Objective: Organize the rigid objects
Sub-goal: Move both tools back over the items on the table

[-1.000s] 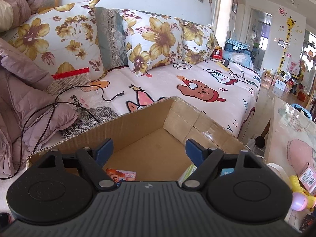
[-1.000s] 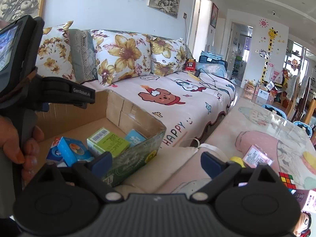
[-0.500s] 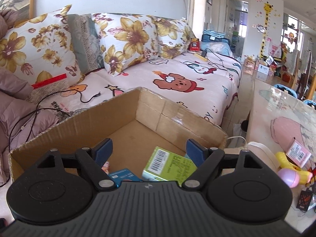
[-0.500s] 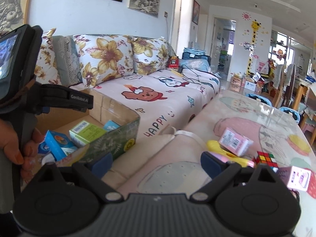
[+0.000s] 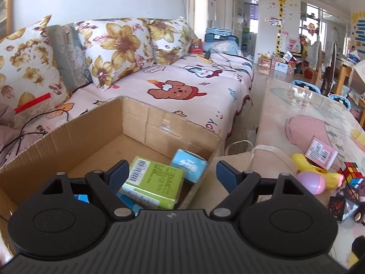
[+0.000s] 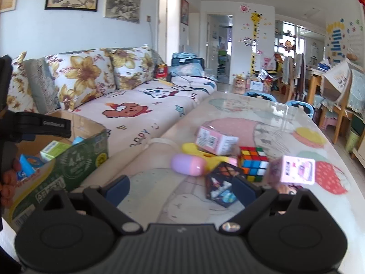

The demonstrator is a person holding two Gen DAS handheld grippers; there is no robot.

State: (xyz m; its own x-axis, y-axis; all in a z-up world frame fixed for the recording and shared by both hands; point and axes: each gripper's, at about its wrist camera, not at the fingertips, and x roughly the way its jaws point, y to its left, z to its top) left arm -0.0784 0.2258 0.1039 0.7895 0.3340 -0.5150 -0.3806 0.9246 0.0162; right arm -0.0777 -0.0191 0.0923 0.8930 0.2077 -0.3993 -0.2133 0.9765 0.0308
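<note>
- The cardboard box [image 5: 75, 134] fills the lower left of your left wrist view, and part of the sorting already sits inside it: a green carton [image 5: 154, 182], a light blue box [image 5: 189, 164] against the far wall, and more blue packets half hidden behind the tool.
- The surface [image 6: 262, 123] takes the right half of your right wrist view, and what is left to sort lies on it in a loose cluster near its near edge.
- That cluster holds two pink boxes [image 6: 215, 139], one further right [image 6: 296, 169], a Rubik's cube [image 6: 253, 162], a dark patterned cube [image 6: 222, 186], a yellow toy [image 6: 194, 148] and a pink-and-lilac capsule [image 6: 188, 164].
- Your left tool [image 5: 172, 174] hangs over the box's near right corner, fingers spread and carrying nothing.
- Your right tool [image 6: 180, 189] hovers low before the cluster, spread wide and gripping nothing, the dark cube nearest its right finger.
- By my reckoning you are under halfway: about six items wait outside the box.
</note>
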